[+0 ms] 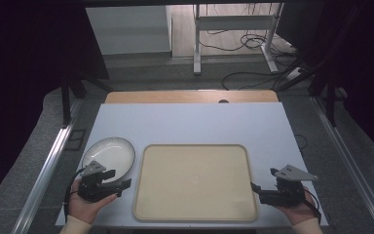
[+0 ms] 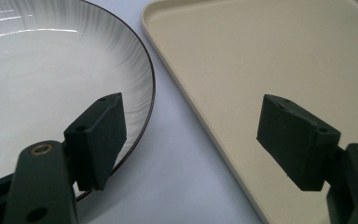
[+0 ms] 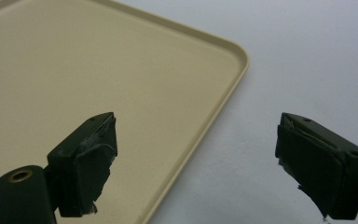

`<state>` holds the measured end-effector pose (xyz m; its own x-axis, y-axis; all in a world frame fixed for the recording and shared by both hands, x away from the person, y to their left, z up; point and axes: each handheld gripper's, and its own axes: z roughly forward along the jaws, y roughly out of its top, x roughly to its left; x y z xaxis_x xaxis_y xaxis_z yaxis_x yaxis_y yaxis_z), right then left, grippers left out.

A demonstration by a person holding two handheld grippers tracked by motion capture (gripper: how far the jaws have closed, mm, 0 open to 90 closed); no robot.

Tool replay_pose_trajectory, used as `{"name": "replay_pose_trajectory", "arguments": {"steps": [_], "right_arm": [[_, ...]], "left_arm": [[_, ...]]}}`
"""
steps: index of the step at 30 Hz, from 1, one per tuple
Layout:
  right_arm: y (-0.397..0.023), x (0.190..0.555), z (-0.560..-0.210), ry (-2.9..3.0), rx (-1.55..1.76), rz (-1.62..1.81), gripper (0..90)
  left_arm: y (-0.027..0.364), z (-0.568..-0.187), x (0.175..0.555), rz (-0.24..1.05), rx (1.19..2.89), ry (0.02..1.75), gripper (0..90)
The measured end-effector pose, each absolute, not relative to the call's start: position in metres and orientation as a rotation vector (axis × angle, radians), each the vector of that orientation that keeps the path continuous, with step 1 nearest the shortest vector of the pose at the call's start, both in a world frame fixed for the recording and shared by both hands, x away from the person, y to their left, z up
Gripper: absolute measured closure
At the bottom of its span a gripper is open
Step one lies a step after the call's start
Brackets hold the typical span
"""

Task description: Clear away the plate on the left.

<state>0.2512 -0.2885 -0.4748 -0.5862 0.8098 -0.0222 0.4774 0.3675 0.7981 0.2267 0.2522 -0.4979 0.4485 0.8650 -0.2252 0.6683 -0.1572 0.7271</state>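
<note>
A beige tray lies flat in the middle of the white table. To its left sits a white plate with a thin dark rim. My left gripper is held low at the front left, just below the plate, pointing toward the tray's left edge. Its own view has the plate on the left and the tray on the right, with the left gripper open and nothing between the jaws. My right gripper rests at the front right beside the tray's right edge. Seen from its own camera, the right gripper is open over the tray rim.
The white table has bare surface behind the tray and plate. A wooden board edges the far side. Metal rails run along both sides. Cables and a desk frame stand on the floor beyond.
</note>
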Motion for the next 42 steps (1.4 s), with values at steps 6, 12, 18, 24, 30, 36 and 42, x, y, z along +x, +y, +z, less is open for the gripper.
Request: {"name": "replay_pose_trajectory", "arguments": {"steps": [6, 12, 18, 24, 30, 36, 42], "right_arm": [[-0.2883, 0.2513, -0.4751, 2.229, 1.125, 1.086, 15.0], [-0.2841, 0.2518, -0.4746, 2.237, 1.119, 1.08, 15.9], [-0.2799, 0.2563, -0.4759, 2.256, 1.105, 1.074, 16.1], [-0.2809, 0.2572, -0.4764, 2.252, 1.113, 1.055, 16.8], [-0.2815, 0.2567, -0.4773, 2.265, 1.113, 1.035, 17.4], [-0.2819, 0.2556, -0.4772, 2.263, 1.113, 1.038, 17.4], [-0.2837, 0.2542, -0.477, 2.253, 1.121, 1.032, 17.5]], "left_arm": [[0.2542, -0.4975, 0.2253, 0.311, 1.884, 1.297, 23.8], [0.256, -0.4972, 0.2248, 0.304, 1.874, 1.304, 23.8], [0.2532, -0.4958, 0.2243, 0.292, 1.867, 1.299, 24.0], [0.2557, -0.4959, 0.2225, 0.3, 1.862, 1.31, 24.1], [0.2551, -0.4966, 0.2226, 0.305, 1.873, 1.308, 24.1], [0.256, -0.4972, 0.2239, 0.302, 1.872, 1.31, 24.2], [0.2558, -0.4966, 0.2251, 0.306, 1.87, 1.307, 24.2]]}}
